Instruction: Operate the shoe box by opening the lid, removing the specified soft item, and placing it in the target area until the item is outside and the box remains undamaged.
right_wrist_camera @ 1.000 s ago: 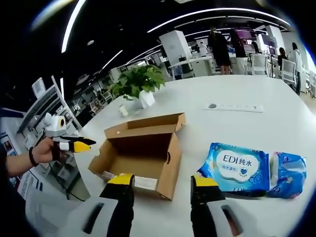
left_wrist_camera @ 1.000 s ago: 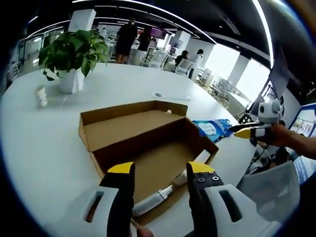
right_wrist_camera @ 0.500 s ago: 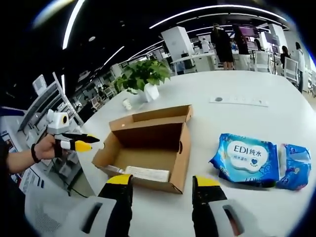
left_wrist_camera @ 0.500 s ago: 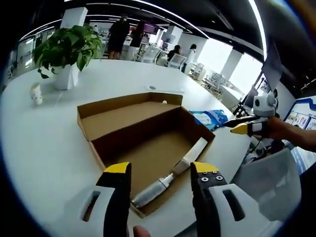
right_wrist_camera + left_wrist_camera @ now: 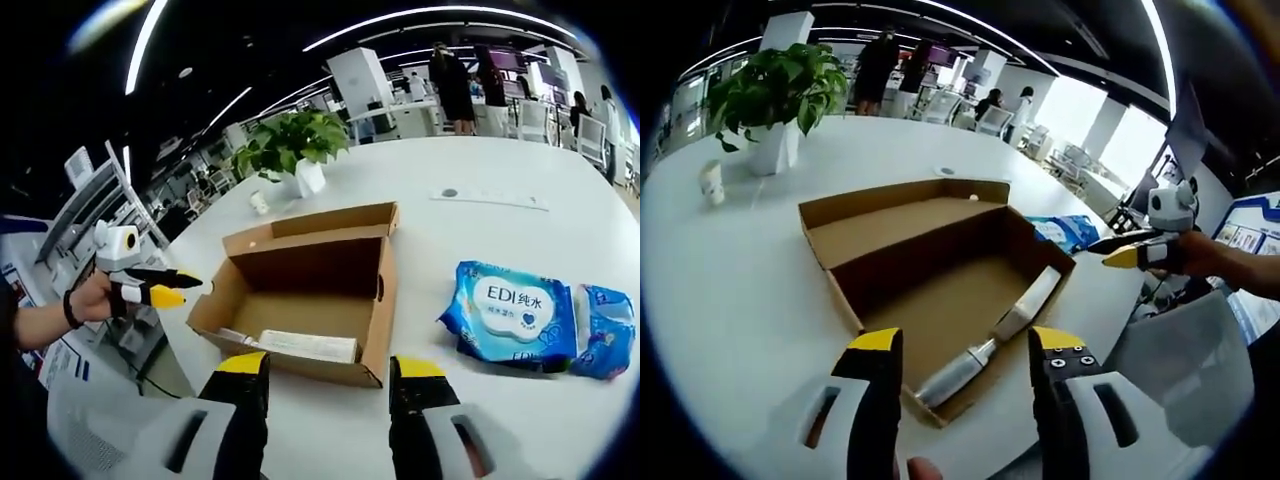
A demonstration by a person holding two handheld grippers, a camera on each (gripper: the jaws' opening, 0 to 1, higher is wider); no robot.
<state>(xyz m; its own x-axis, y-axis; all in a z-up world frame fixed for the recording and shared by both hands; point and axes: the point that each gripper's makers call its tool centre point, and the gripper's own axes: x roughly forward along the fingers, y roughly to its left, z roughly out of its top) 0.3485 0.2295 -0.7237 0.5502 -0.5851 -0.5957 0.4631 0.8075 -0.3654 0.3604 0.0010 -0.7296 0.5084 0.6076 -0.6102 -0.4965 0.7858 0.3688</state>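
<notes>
Closer now than a second ago, the shoe box (image 5: 940,290) sits larger in both views as the cameras ease in, and more of its floor shows; box and packs lie where they did. It sits open on the white table (image 5: 730,290), lid (image 5: 902,215) folded flat behind it, and a white tube (image 5: 985,338) lies along the floor against the near wall. The left gripper (image 5: 965,350) hovers over the box's near corner at the table's front edge, jaws parted wide, nothing between them. From the right gripper view, the right gripper (image 5: 328,375) hangs just in front of the box's long side, jaws also spread and bare. Two blue wipe packs (image 5: 512,318) lie on the table beside the box, well apart from it. A potted plant (image 5: 290,150) stands toward the far edge.
</notes>
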